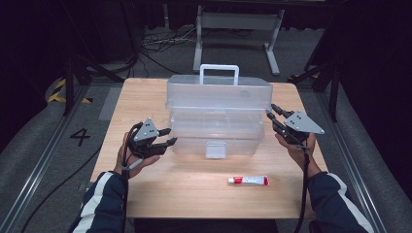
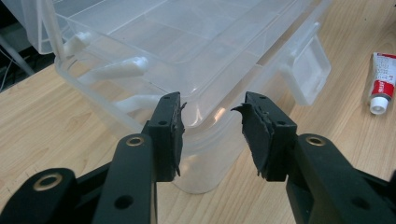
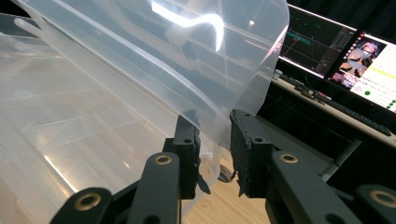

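Observation:
A clear plastic storage box (image 1: pixel 216 136) stands mid-table with its lid (image 1: pixel 218 92) swung up and back, its handle (image 1: pixel 219 68) on top. My left gripper (image 1: pixel 172 136) is open at the box's left front corner; in the left gripper view that corner (image 2: pixel 205 140) lies just beyond the gap of the left gripper (image 2: pixel 212 105), untouched. My right gripper (image 1: pixel 270 109) is at the lid's right end. In the right gripper view the lid's edge (image 3: pixel 233 84) passes between the jaws of the right gripper (image 3: pixel 212 121), with a gap still showing.
A red and white tube (image 1: pixel 248 180) lies near the front edge of the wooden table (image 1: pixel 145 102), to the right of the box's front latch (image 1: pixel 215 149). Lit monitors (image 3: pixel 336 51) stand beyond the table's right side. A metal stand (image 1: pixel 238 29) and cables sit behind it.

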